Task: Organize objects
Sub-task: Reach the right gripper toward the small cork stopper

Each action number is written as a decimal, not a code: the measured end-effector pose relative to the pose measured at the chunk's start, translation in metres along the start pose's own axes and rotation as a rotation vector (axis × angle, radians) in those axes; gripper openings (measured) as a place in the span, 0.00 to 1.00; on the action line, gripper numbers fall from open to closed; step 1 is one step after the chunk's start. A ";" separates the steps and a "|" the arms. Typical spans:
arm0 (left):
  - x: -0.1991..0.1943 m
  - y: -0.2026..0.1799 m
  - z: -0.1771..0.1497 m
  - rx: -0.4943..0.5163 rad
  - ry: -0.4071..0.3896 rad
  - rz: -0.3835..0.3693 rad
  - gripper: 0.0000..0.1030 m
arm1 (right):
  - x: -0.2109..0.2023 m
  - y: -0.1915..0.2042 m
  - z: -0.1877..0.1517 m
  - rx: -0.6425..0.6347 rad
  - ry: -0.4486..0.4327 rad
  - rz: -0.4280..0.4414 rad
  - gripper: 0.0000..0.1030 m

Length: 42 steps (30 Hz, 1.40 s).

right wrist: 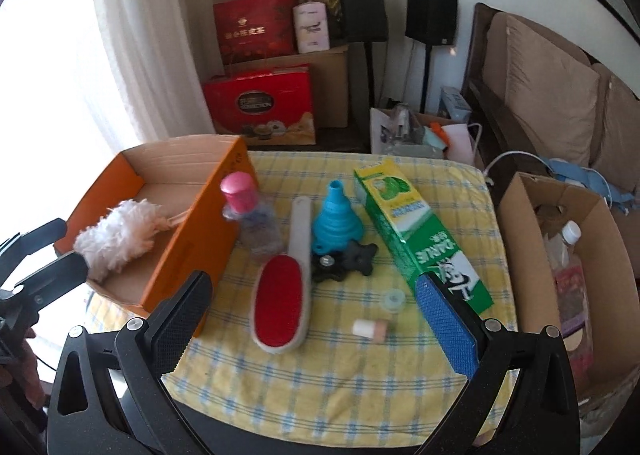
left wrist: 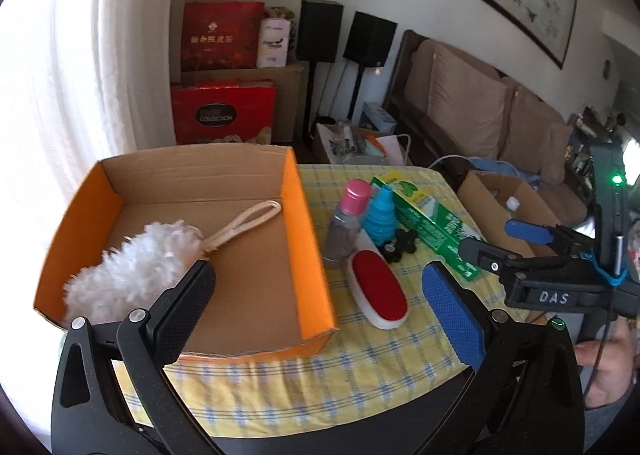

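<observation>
An orange cardboard box (left wrist: 308, 247) (right wrist: 200, 227) stands on the left of the yellow checked table and holds a white fluffy duster (left wrist: 132, 267) (right wrist: 116, 239). Right of it lie a red lint brush (left wrist: 378, 289) (right wrist: 280, 303), a pink-capped bottle (left wrist: 348, 223) (right wrist: 250, 211), a blue funnel (left wrist: 382, 215) (right wrist: 336, 219), a black knob (left wrist: 400, 247) (right wrist: 344, 259) and a green toothpaste box (left wrist: 428, 219) (right wrist: 420, 239). My left gripper (left wrist: 319, 273) (right wrist: 56, 247) hangs open over the box's near edge, empty. My right gripper (right wrist: 312, 283) (left wrist: 496, 239) is open above the brush, empty.
A small cork-like stopper (right wrist: 370, 329) and a clear cap (right wrist: 394, 299) lie near the table's front. A brown carton (right wrist: 532, 255) with bottles stands right of the table. Beyond are a sofa (left wrist: 472, 95), red gift bags (right wrist: 260, 107), speakers and a curtain (left wrist: 80, 75).
</observation>
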<state>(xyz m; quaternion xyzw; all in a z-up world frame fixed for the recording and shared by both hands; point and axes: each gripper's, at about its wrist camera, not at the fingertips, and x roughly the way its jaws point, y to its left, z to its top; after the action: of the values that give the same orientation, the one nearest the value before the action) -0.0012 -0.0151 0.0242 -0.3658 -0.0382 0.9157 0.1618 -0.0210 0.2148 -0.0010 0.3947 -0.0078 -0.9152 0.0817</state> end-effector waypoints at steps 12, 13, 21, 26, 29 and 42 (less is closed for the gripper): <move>0.018 -0.036 -0.040 0.034 0.025 -0.062 1.00 | 0.008 -0.039 -0.030 0.033 0.014 -0.042 1.00; 0.018 -0.039 -0.042 0.041 0.023 -0.063 1.00 | 0.009 -0.043 -0.031 0.045 0.013 -0.040 1.00; 0.019 -0.060 -0.055 0.057 0.021 -0.108 0.99 | 0.025 -0.067 -0.045 0.101 0.049 -0.022 0.79; 0.030 -0.072 -0.061 0.093 0.048 -0.118 0.98 | 0.036 -0.071 -0.055 0.116 0.076 0.005 0.59; 0.037 -0.075 -0.064 0.089 0.063 -0.124 0.98 | 0.044 -0.071 -0.059 0.120 0.086 0.019 0.57; 0.054 -0.072 -0.071 0.084 0.113 -0.122 0.97 | 0.087 -0.059 -0.059 0.097 0.123 -0.006 0.57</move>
<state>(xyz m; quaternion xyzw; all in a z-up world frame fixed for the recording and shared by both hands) 0.0302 0.0666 -0.0496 -0.4067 -0.0126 0.8829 0.2345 -0.0455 0.2627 -0.1094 0.4538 -0.0458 -0.8879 0.0604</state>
